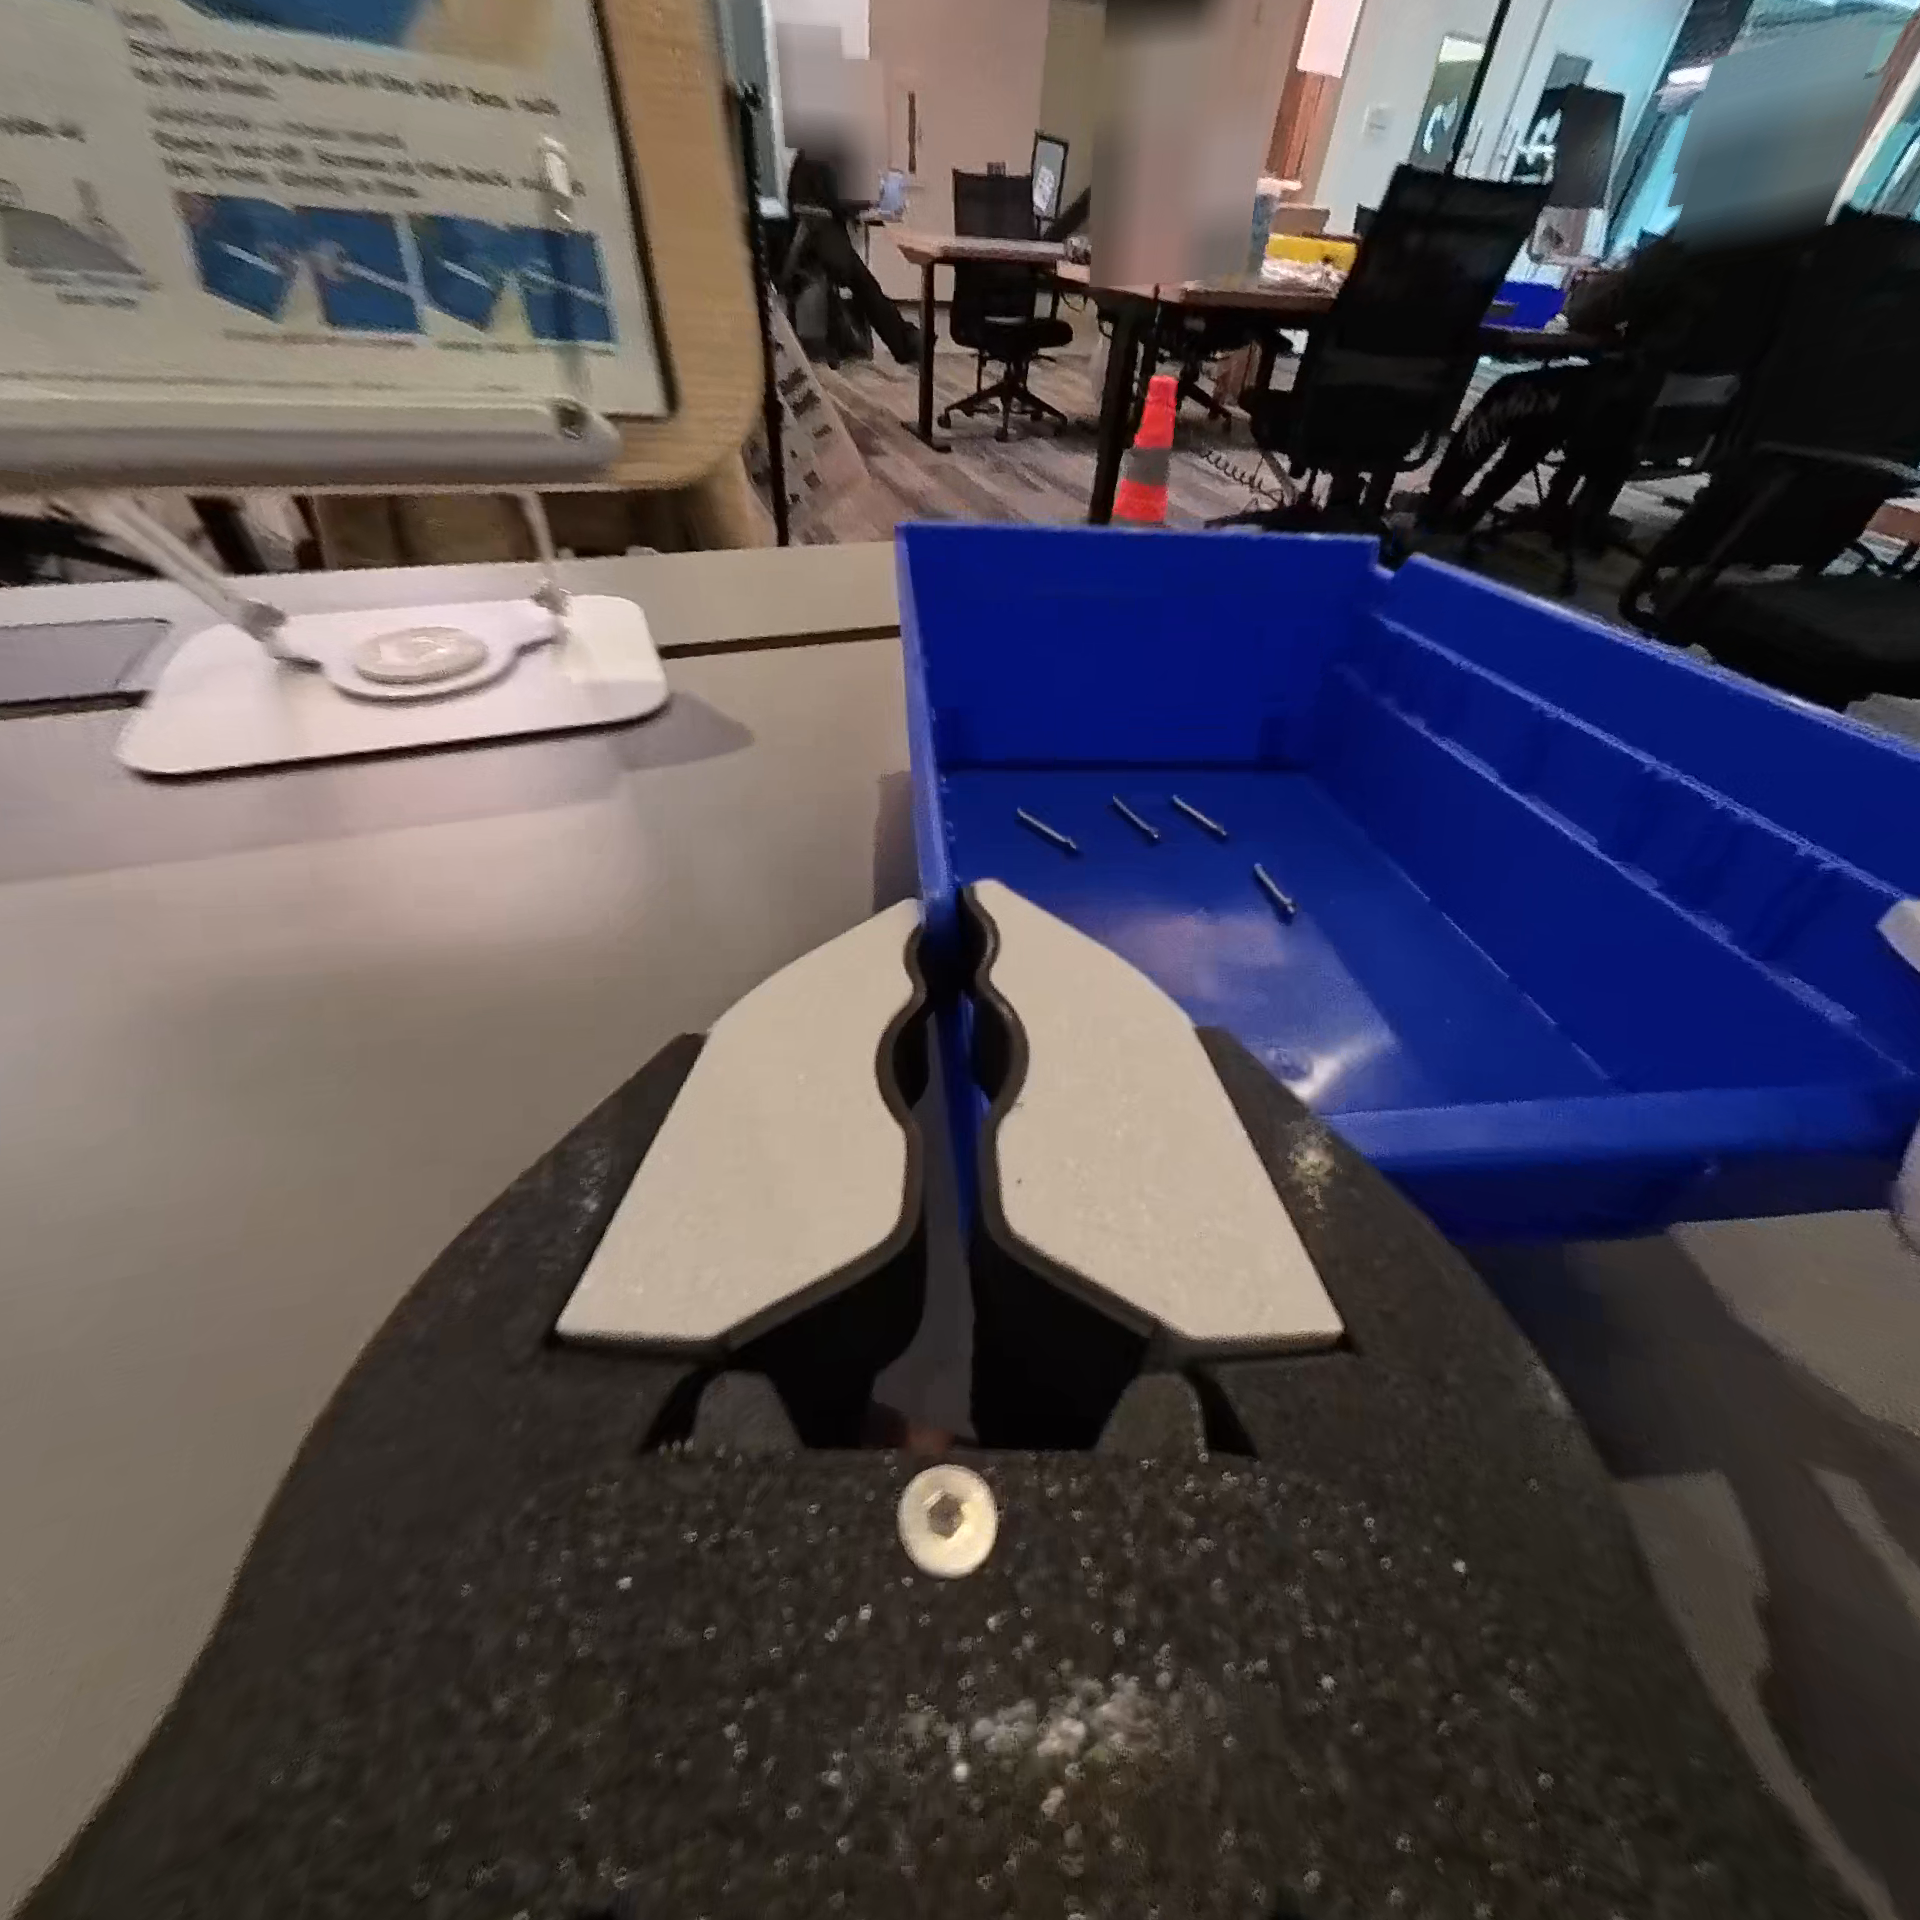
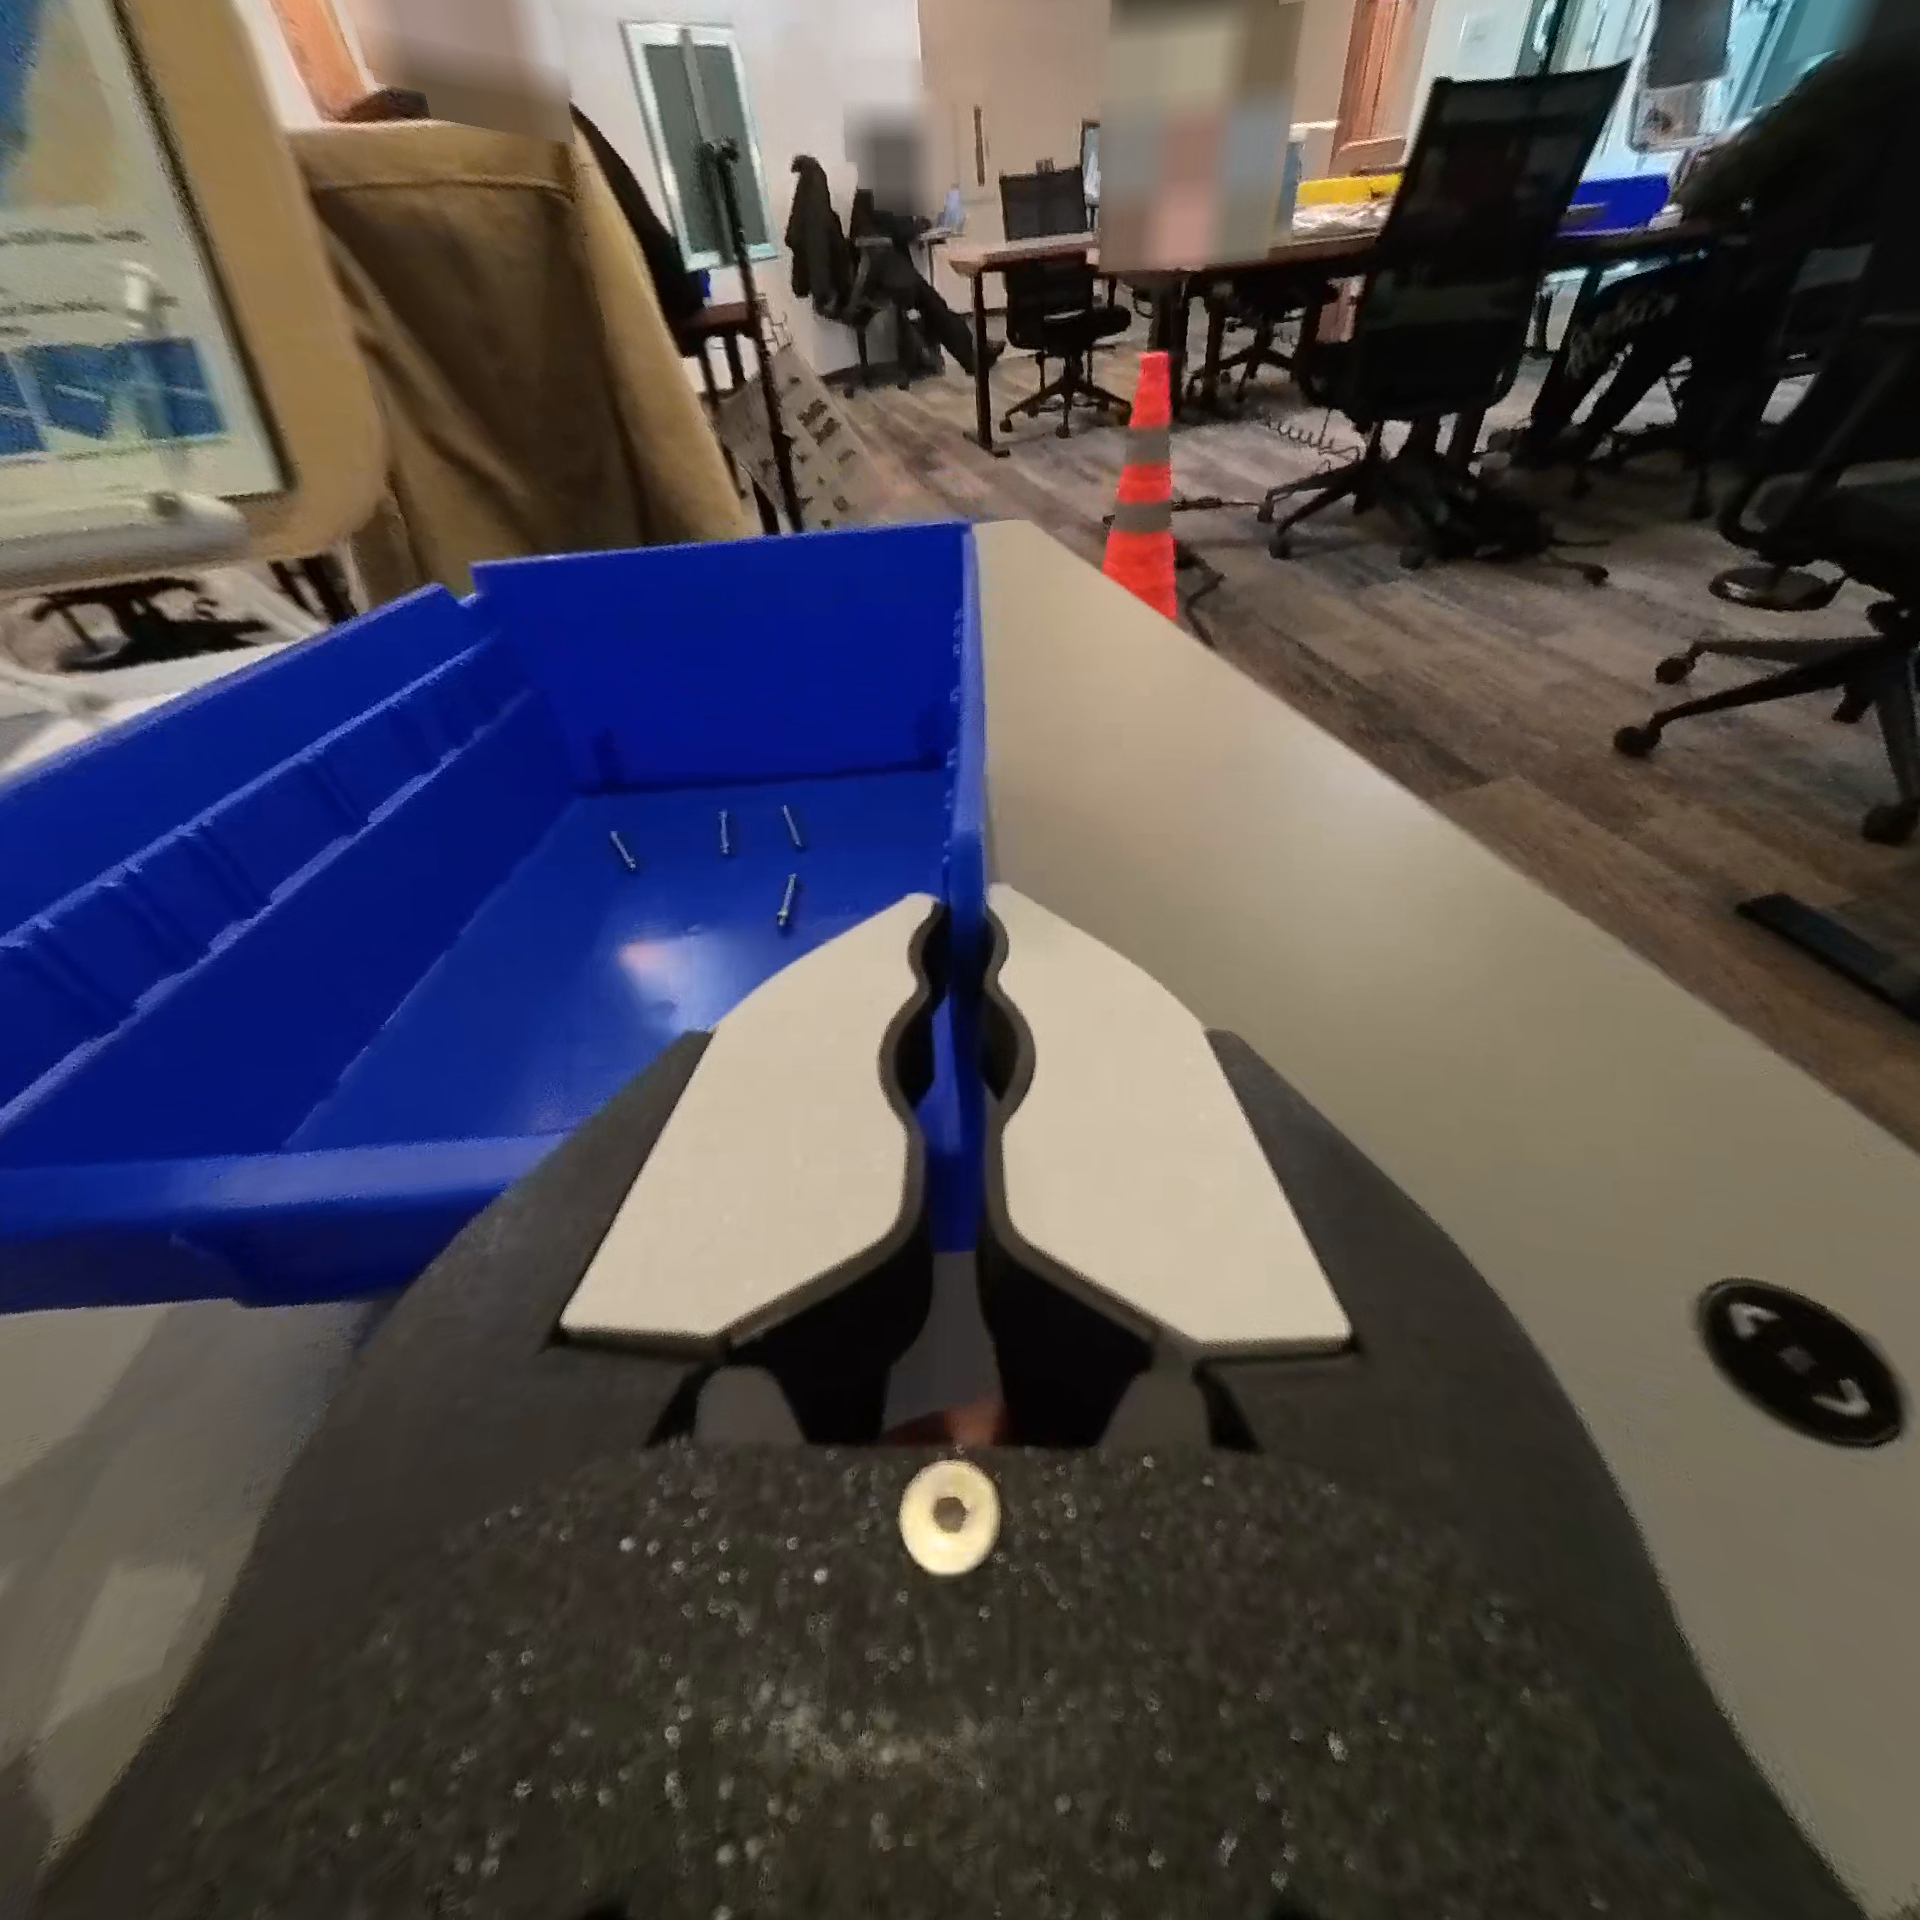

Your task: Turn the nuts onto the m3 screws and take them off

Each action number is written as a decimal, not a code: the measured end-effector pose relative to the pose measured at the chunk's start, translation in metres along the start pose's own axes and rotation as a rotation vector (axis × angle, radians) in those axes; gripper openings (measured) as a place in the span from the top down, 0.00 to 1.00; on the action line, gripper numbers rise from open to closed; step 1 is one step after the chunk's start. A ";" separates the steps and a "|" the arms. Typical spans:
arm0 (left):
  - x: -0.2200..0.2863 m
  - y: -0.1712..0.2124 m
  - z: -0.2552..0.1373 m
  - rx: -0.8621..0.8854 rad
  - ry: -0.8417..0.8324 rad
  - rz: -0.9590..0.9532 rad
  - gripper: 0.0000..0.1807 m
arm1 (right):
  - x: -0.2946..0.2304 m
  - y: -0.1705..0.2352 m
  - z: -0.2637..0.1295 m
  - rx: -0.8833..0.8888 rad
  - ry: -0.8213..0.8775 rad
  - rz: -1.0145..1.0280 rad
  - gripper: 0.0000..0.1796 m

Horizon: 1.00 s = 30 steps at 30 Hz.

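A blue plastic bin [image 1: 1091, 644] stands on the grey table, and several small metal screws [image 1: 1136, 819] lie on its floor near the far wall. My left gripper [image 1: 943, 914] is shut on the bin's left side wall, which runs between its grey fingers. In the right wrist view my right gripper [image 2: 964, 914] is shut on the right side wall of the bin [image 2: 727, 665]. The screws [image 2: 787, 902] lie just ahead and to the left of it. Whether nuts sit on the screws is too small to tell.
An instruction sheet [image 1: 312, 208] on a stand with a white base [image 1: 395, 686] stands at the back left of the table [image 1: 312, 1039]. A round black control [image 2: 1803, 1361] is set in the table near its right edge. Beyond are an orange cone [image 2: 1143, 478], office chairs and desks. There is about 20 cm between the tips of the two grippers.
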State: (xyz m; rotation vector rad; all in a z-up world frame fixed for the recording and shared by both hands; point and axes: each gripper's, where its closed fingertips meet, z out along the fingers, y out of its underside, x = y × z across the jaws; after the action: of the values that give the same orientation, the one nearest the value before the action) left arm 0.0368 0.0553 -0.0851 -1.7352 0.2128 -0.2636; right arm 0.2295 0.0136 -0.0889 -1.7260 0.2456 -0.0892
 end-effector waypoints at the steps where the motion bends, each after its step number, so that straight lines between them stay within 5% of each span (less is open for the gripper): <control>1: -0.010 -0.003 -0.008 0.016 -0.017 -0.002 0.99 | -0.012 0.000 -0.004 0.008 -0.021 0.010 0.98; 20: -0.253 0.002 -0.123 0.066 -0.288 -0.006 0.99 | -0.272 0.029 -0.041 -0.008 -0.350 -0.033 0.98; 30: -0.305 0.030 -0.132 -0.049 -0.285 -0.067 0.95 | -0.323 0.062 -0.043 -0.137 -0.467 -0.093 0.97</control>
State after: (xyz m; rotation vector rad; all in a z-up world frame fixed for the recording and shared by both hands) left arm -0.2936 0.0139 -0.1101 -1.8080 -0.0471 -0.0573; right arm -0.1010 0.0314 -0.1171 -1.8397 -0.1769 0.2665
